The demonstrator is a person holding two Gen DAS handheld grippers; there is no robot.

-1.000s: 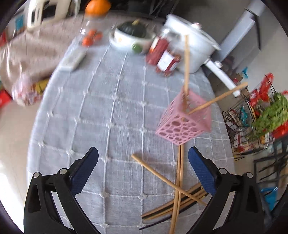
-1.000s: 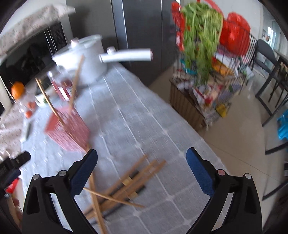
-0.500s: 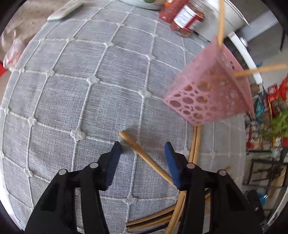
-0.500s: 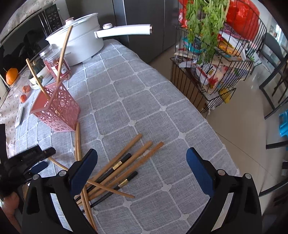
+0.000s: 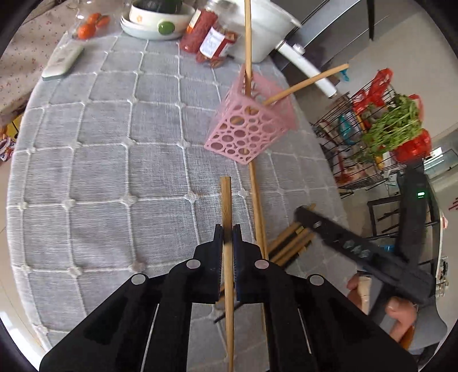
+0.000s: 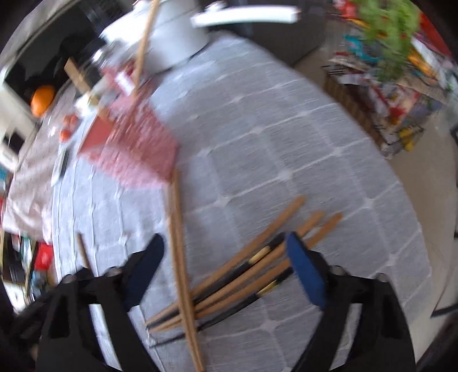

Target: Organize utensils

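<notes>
My left gripper is shut on a wooden chopstick that points forward above the grey cloth. The pink perforated holder stands ahead and to the right with two chopsticks in it. More chopsticks lie in a pile on the cloth to my right. In the right wrist view, blurred, my right gripper is open just above that pile, with a long wooden pair lying across it toward the holder. The right gripper also shows in the left wrist view.
A white pot with a long handle, red jars, a bowl, tomatoes and a remote stand at the table's far side. A wire rack with greens stands past the right edge.
My left gripper closed on the chopstick and lifted it off the cloth. My right gripper dropped toward the pile and moved closer to it.
</notes>
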